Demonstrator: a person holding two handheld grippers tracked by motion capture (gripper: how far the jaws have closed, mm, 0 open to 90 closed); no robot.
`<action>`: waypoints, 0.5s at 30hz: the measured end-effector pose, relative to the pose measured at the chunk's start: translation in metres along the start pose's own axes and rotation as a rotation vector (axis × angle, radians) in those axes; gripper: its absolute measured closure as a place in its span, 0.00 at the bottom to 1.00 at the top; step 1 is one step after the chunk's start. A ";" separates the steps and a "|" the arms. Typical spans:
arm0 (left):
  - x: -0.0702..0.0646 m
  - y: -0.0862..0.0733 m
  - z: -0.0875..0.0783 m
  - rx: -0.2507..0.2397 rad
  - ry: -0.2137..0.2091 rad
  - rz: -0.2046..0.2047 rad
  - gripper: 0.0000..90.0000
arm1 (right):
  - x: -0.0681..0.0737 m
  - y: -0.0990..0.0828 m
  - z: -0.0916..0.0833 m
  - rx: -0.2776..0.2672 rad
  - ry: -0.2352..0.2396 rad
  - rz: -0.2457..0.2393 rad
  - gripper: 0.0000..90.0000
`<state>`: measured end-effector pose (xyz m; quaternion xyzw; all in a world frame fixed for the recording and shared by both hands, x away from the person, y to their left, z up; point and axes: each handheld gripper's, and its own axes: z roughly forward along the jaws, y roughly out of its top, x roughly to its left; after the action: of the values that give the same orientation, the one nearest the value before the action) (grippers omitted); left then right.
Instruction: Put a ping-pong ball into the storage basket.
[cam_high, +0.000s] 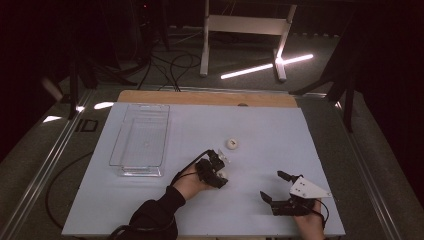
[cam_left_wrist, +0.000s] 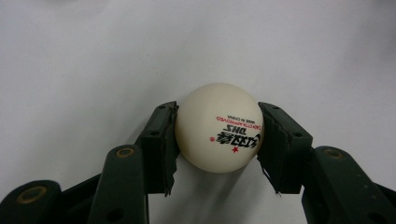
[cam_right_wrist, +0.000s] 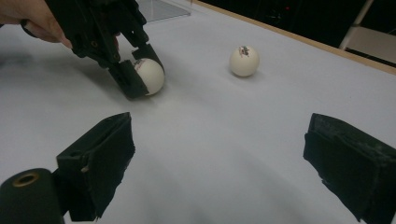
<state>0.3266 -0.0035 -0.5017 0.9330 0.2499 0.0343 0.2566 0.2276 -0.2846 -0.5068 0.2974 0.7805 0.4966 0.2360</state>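
A white ping-pong ball (cam_left_wrist: 219, 128) with black and red print rests on the white table sheet (cam_high: 270, 130), and my left gripper (cam_left_wrist: 217, 140) is shut on it, a pad pressed against each side. The right gripper view shows that same held ball (cam_right_wrist: 150, 75) between the left gripper's (cam_right_wrist: 138, 74) jaws, at the upper left. A second ping-pong ball (cam_high: 231, 144) (cam_right_wrist: 244, 60) lies loose a little farther back. My right gripper (cam_high: 271, 185) (cam_right_wrist: 219, 154) stands open near the front right edge, with nothing between its pads.
A clear plastic tray (cam_high: 112, 150) lies on the left part of the sheet. A wooden table edge (cam_high: 200, 97) runs along the back. A white metal frame (cam_high: 245, 25) and cables are on the floor beyond.
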 end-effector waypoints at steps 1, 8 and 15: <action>-0.001 0.001 -0.001 -0.002 -0.004 0.005 0.58 | 0.000 0.000 0.000 -0.001 0.001 0.000 0.09; -0.007 0.004 -0.010 -0.001 -0.025 0.043 0.58 | 0.000 0.000 0.000 -0.001 0.002 0.000 0.09; -0.010 0.004 -0.019 0.001 -0.053 0.080 0.58 | 0.001 0.000 0.000 -0.005 0.002 -0.001 0.09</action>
<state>0.3161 -0.0020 -0.4827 0.9429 0.2056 0.0197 0.2612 0.2269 -0.2843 -0.5063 0.2962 0.7797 0.4986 0.2361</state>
